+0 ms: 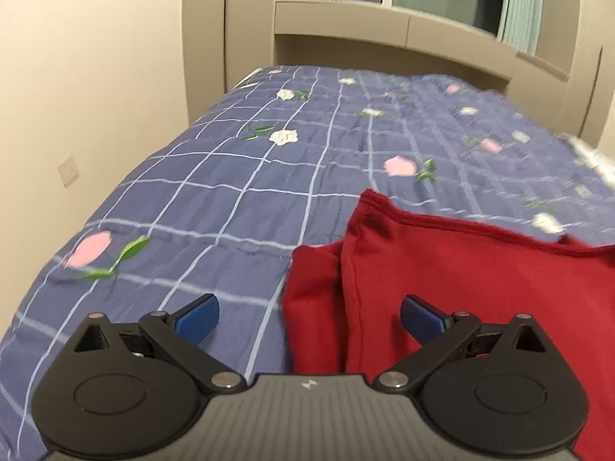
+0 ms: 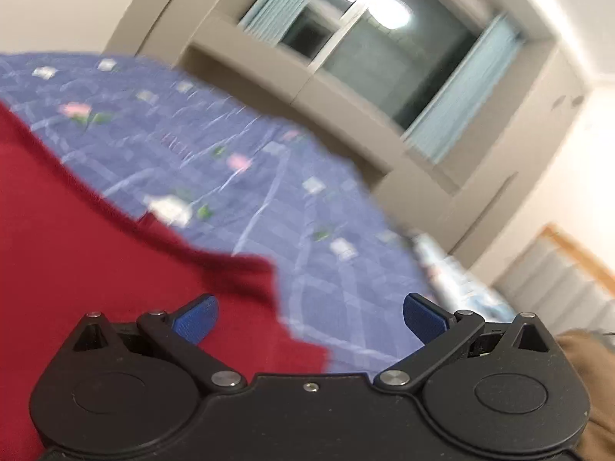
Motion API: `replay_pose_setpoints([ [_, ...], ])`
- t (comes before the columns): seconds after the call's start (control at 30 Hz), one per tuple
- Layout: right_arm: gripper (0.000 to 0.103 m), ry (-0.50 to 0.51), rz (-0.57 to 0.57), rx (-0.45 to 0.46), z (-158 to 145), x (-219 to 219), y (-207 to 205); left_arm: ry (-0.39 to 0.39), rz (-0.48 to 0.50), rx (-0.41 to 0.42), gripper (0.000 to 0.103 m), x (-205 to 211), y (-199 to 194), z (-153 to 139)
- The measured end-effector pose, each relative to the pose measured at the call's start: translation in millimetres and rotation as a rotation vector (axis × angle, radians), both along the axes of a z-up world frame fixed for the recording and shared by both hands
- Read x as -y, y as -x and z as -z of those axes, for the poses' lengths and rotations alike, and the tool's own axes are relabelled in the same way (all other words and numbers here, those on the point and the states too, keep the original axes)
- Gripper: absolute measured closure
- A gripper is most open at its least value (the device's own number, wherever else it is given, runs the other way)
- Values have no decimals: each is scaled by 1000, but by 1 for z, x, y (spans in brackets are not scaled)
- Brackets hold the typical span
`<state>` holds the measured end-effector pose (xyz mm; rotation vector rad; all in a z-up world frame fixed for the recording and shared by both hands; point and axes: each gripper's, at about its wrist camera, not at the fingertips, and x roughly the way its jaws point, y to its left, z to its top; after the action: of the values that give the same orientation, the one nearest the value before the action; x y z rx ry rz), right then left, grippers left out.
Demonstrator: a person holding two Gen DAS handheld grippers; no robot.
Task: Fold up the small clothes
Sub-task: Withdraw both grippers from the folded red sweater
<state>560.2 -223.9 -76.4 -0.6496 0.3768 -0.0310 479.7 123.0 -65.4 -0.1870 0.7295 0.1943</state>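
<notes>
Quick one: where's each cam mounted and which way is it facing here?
Left wrist: on the left gripper, facing along the bed toward the window; jaws open, red garment ahead right.
Right wrist: on the right gripper, tilted and motion-blurred, facing the same way; jaws open, red garment at left.
Shared: bed, red garment, window.

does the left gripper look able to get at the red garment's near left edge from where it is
Probably yes. The left gripper is open and empty, and the red garment lies on the blue quilt right ahead, its left edge between the fingers. Nothing visible blocks the way.
</notes>
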Motion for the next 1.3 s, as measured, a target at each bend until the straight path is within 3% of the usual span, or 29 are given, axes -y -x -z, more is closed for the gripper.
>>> replay_pose_setpoints([
  [0.07, 1, -15, -16, 45, -10, -2, 32, 44, -2, 12, 1, -3, 22, -5],
  [0.13, 1, -52, -47, 25, -13, -3, 64, 67, -5, 12, 1, -2, 45, -5],
  [0.3, 1, -1, -20, -47, 5, -6, 112, 41, -10, -36, 0, 9, 86, 4],
  [0.43, 1, -22, 57, -68, 17, 3, 119, -112, -19, -92, 0, 22, 102, 18],
  [0.5, 1, -21, 56, -81, 22, 4, 117, -143, -12, -93, 0, 27, 108, 22],
  [0.73, 1, -10, 115, -78, 0, 8, 135, 36, -103, -149, 1, 13, 128, 12],
  [0.83, 1, -26, 178, -142, 10, 21, 143, -2, -101, -169, 0, 18, 140, 16],
  [0.97, 1, -86, 194, -133, 9, 28, 159, -110, -83, -137, 1, 36, 158, 21],
  [1.17, 1, -168, 171, -59, -17, 21, 206, 1, -128, -164, 1, 36, 180, 10],
  [1.3, 1, -190, 129, -60, -19, 9, 239, 52, -122, -161, 0, 42, 202, 8],
])
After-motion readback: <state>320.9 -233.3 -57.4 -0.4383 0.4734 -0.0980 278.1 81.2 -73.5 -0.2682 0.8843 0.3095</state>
